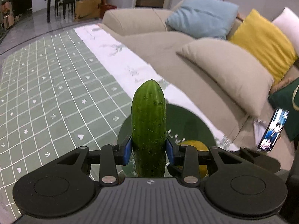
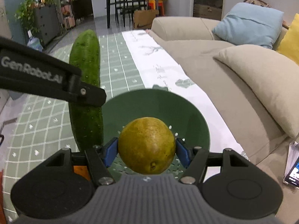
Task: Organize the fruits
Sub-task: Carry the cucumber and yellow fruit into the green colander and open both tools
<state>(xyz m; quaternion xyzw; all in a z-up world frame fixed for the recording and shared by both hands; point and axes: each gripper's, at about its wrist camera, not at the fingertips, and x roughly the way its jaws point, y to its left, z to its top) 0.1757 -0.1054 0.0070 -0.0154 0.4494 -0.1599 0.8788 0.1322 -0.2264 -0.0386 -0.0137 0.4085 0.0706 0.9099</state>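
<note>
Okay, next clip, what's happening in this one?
A person is sorting produce with a pair of handheld tongs. The left tongs are shut on a long dark green cucumber, held pointing forward. The right tongs are shut on a round yellow-green citrus fruit. Both hang over a dark green perforated plastic bowl on the green checked tablecloth, beside a beige sofa. Neither item is in the bowl yet.

a beige sofa runs along the right, carrying light blue, yellow and beige cushions. beyond the green checked cloth, a dark dining table with chairs stands on grey tiled floor.
</note>
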